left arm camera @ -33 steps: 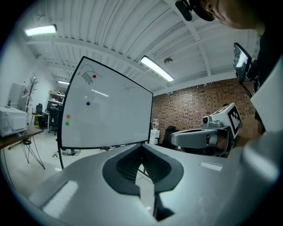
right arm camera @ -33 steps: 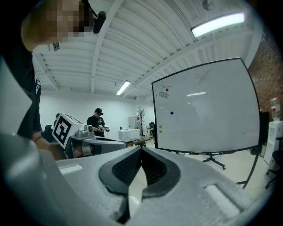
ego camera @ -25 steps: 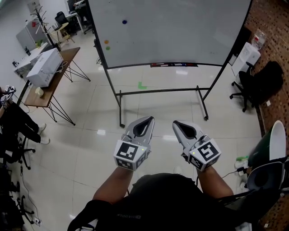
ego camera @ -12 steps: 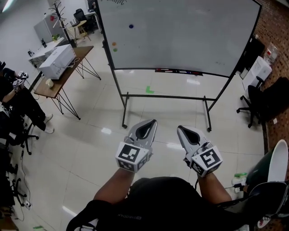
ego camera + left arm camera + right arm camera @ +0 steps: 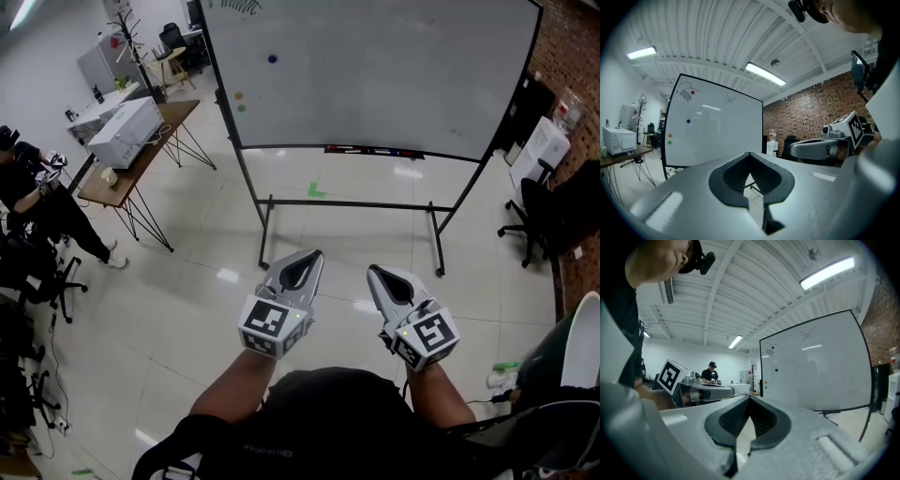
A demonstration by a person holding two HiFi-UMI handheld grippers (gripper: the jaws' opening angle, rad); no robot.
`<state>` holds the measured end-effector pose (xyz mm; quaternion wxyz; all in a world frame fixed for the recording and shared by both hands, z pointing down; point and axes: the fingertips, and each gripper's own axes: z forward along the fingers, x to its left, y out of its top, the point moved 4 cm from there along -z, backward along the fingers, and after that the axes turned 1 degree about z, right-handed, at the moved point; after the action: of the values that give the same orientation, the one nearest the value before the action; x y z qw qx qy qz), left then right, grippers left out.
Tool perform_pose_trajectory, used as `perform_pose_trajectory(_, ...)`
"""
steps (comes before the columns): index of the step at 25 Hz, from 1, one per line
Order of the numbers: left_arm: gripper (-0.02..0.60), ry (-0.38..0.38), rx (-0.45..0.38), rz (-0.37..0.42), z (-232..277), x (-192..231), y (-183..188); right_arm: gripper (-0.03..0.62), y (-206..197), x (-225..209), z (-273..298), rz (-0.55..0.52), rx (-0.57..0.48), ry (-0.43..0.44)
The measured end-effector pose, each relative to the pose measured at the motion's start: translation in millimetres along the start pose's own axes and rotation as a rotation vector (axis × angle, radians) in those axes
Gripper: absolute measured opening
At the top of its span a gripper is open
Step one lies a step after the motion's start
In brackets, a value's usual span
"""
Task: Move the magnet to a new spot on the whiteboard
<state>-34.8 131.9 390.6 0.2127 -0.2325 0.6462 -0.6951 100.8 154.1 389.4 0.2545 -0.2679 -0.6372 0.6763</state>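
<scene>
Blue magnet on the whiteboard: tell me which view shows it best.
The head view. The blue magnet stands out dark and unobstructed on the upper left of the whiteboard. The left gripper view shows it as a smaller dot; the right gripper view, smaller and fainter still.

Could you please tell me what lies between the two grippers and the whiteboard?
In the head view, only bare glossy floor lies between the left gripper, the right gripper and the whiteboard on its stand.

whiteboard (image 5: 394, 84) ahead | magnets (image 5: 273, 58) on its left side | table (image 5: 176, 114) left of whiteboard
</scene>
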Motion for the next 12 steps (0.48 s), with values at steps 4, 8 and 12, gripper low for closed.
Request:
perform_pose_trajectory(4,0.015,-0.008,-0.015,0.010,0.5,-3.7,5.0,0.003,-0.6,1.3,-1.1,-0.006,-0.009,-0.003)
perform_pose_trajectory(8,0.015,-0.023,-0.016,0.015,-0.4,-5.8,1.9,0.003,-3.7,3.1,-2.1,-0.007,0.009,-0.005)
perform_pose_trajectory(12,0.015,-0.036,-0.009,0.006,-1.7,-7.6,1.2,0.003,-3.4,4.6,-1.9,-0.017,0.007,-0.003)
